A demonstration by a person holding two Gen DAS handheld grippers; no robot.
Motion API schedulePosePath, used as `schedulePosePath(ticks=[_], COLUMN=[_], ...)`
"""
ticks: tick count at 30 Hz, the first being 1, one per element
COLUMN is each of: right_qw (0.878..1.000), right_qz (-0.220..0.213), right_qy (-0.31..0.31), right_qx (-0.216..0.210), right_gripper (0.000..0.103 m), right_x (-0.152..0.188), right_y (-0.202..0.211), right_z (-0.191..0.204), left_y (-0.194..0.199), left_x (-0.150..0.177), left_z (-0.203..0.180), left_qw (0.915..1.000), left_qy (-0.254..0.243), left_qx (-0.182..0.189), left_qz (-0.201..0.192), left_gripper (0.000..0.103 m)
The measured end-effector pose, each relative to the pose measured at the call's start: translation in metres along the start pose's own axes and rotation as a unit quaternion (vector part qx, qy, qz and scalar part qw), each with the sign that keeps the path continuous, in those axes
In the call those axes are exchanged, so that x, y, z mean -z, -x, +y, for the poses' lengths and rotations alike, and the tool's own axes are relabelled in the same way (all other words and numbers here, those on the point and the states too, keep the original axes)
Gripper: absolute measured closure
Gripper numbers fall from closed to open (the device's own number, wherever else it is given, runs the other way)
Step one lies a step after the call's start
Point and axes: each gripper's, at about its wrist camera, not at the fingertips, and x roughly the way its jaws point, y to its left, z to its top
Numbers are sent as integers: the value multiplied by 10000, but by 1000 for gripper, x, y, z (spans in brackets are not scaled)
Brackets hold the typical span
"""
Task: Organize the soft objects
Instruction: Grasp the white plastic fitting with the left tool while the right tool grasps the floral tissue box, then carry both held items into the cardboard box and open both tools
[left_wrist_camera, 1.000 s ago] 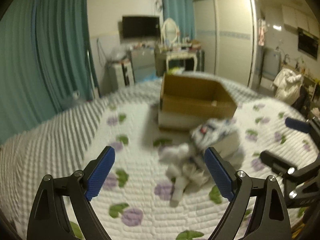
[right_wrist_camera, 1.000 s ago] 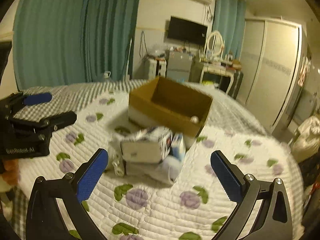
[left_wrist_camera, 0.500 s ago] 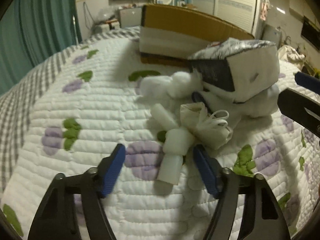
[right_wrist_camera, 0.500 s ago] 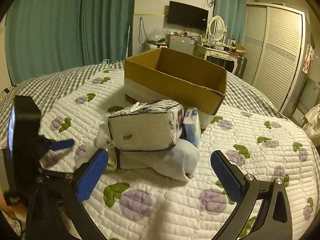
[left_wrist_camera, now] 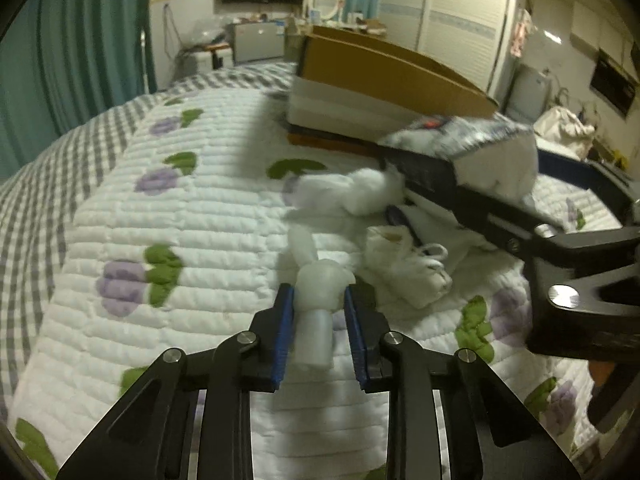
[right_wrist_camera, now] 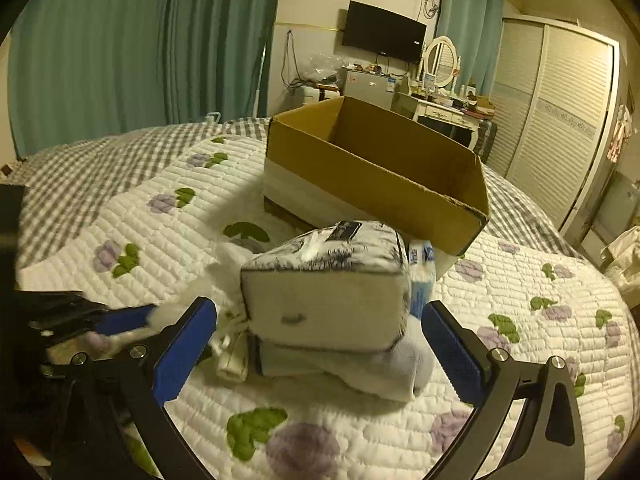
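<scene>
My left gripper (left_wrist_camera: 318, 300) is shut on a small white soft toy (left_wrist_camera: 316, 288) lying on the quilt. Beside it lie a white drawstring pouch (left_wrist_camera: 408, 272) and a fluffy white bundle (left_wrist_camera: 348, 194). My right gripper (right_wrist_camera: 320, 340) is open, its jaws on either side of a white block-shaped pouch with a black print (right_wrist_camera: 328, 288), not touching it. That pouch rests on a folded white cloth (right_wrist_camera: 380, 372). An open cardboard box (right_wrist_camera: 376, 172) stands just behind; it also shows in the left wrist view (left_wrist_camera: 384, 76).
A white quilt with purple flowers (right_wrist_camera: 160, 220) covers the bed. A blue-and-white pack (right_wrist_camera: 422, 272) leans between pouch and box. Teal curtains (right_wrist_camera: 120, 48), a TV, a dresser and a wardrobe (right_wrist_camera: 560, 120) stand beyond the bed.
My left gripper has closed on the small white toy. My right gripper has moved in closer to the printed pouch, still open.
</scene>
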Motion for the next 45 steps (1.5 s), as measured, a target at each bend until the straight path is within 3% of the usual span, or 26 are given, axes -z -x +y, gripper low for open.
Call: schedulePosePath(ticks=[4,10,14,19,28,38,45], right_qw=[9999,9995,9999,9981,9957,9910,9866], right_qz=[82,26,-37,-273,-536,-1031,-1313], right_qy=[-1,148,-36,-502,-696,-754,-849], right_qx=[85,285,153,-251,-306,-411,-460], right_gripper=[0,17,23,28,30,30,30], right_x=[-2,2,5,7,14,-15,-62], right_y=[-14,-16,-8,21,79,135,136], right_z=[2,7,-1,-14,-24,-49,-86], left_y=[5,8,14,30,68,120,111], left_x=[-4,-7,-6,-4,-3,-64,-132], left_z=[10,13,12,11,-10,-45,-61], left_qw=[9999,9998,9998,9997,9991,9928,9867], left_qy=[126,127,126,162,-8,-371,-638], left_qx=[-5,-18,-33,120,271,420,387], left_qz=[-89,-127,-144,-140,-317,-1055,-1447], left_gripper=[78,79,81,83,83,83,83])
